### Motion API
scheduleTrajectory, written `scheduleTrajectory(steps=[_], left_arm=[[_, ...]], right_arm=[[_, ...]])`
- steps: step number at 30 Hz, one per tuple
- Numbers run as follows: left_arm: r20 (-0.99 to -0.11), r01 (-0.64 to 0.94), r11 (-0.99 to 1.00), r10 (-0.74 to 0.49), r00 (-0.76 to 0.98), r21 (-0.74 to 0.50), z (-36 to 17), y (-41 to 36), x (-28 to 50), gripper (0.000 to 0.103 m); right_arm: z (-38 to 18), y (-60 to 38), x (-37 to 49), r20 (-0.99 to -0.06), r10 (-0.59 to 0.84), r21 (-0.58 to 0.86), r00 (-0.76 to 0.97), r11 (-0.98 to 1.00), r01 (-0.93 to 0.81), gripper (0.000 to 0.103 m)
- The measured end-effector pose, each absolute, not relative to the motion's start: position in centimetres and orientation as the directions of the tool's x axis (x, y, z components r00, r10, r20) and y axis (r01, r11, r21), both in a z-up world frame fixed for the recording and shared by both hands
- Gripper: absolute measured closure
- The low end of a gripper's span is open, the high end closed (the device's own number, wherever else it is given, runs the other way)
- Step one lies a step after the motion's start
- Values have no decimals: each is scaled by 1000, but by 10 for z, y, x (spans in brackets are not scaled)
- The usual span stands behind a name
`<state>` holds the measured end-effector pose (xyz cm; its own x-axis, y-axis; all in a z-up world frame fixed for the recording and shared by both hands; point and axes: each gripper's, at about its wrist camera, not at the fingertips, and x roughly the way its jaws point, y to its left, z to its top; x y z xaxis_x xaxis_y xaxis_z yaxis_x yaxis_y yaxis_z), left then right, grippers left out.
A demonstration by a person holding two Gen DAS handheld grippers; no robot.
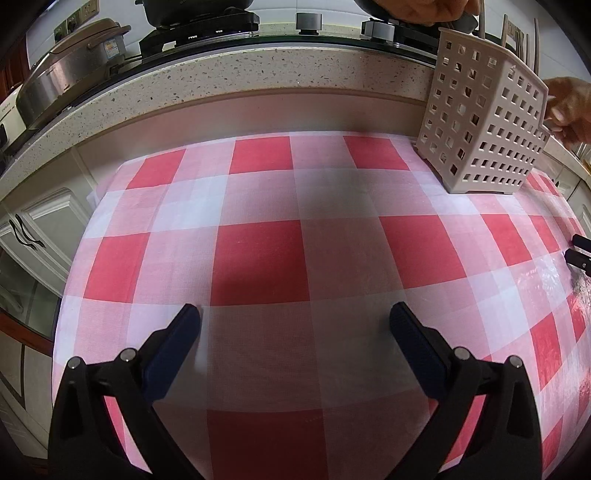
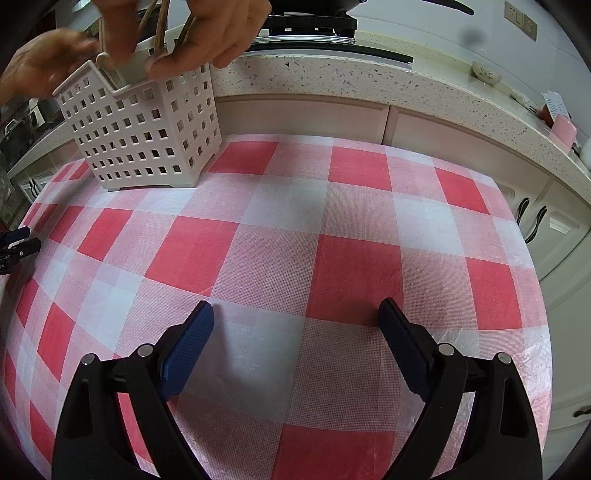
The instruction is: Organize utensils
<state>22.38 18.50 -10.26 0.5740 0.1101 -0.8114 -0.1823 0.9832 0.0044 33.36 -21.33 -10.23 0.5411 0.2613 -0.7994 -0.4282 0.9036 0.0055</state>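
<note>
Setup step, judged: bare hands [image 2: 207, 40] load wooden utensils [image 2: 159, 26] into the perforated caddy [image 2: 147, 136] at the far cloth [image 2: 295, 221] edge; left gripper [image 1: 295, 325] and right gripper [image 2: 295, 321] both spread, empty, needing utensils within reach next.

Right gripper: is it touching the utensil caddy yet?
Apart. The right wrist view shows the open right gripper with bare checked tablecloth between it and the caddy.

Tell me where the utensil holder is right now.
The utensil holder stands at the far edge of the checked cloth, against the counter: far left in the right wrist view, far right in the left.
</note>
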Motion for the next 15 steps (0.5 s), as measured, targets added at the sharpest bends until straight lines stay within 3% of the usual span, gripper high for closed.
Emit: scheduleTrajectory(steps=[15], left_arm=[[-812,-182,983,110,573,4,-102,185,224,4]], right_arm=[[-103,-213,334,-800,262,6,541,904,-429,18]])
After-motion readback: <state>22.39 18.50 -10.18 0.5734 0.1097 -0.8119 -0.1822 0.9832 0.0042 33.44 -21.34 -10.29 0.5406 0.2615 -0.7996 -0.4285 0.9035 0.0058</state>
